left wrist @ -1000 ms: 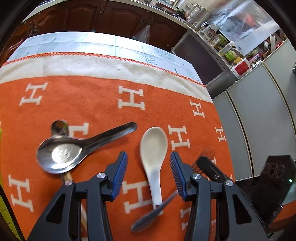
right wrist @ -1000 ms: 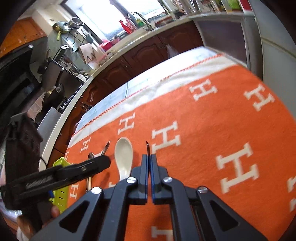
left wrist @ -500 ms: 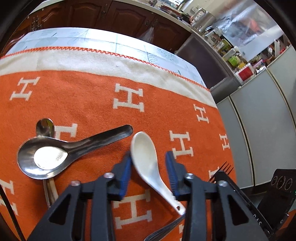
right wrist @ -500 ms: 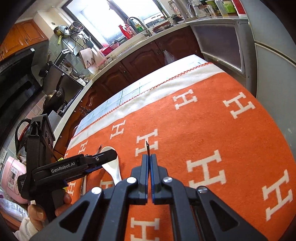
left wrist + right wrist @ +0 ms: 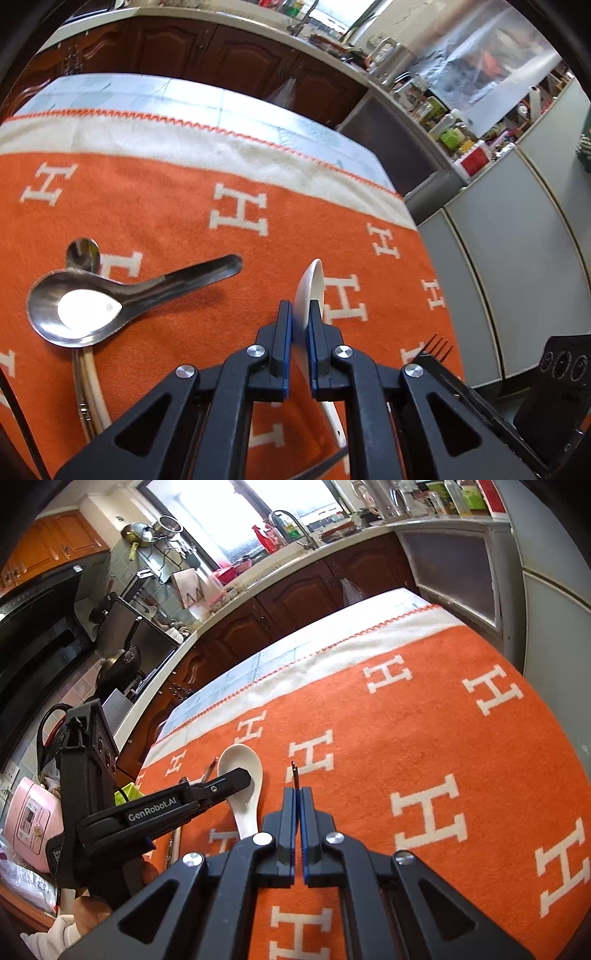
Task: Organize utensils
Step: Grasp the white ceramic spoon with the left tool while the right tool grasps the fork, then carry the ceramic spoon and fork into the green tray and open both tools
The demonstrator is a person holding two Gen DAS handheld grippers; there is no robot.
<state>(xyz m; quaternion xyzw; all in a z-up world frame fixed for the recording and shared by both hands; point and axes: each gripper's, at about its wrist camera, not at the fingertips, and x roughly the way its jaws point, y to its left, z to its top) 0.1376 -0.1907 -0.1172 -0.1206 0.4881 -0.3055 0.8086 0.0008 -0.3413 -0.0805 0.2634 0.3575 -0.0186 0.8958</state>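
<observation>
Here, left gripper (image 5: 300,314) pinching white spoon (image 5: 312,282) edge-up, right gripper (image 5: 297,797) pressed together.

left gripper (image 5: 299,314) points down and away toward 12 o'clock, blue pads pinched tight on the white spoon (image 5: 309,291). right gripper (image 5: 297,797) is angled down too, jaws pressed together on a thin dark fork (image 5: 294,775) sticking out at 12.

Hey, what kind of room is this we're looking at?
Almost certainly a home kitchen: a sink faucet stands below the window, pans hang on the tiled wall, and dark wood cabinets run under the counter. Spoons lie on an orange blanket over the table.
</observation>
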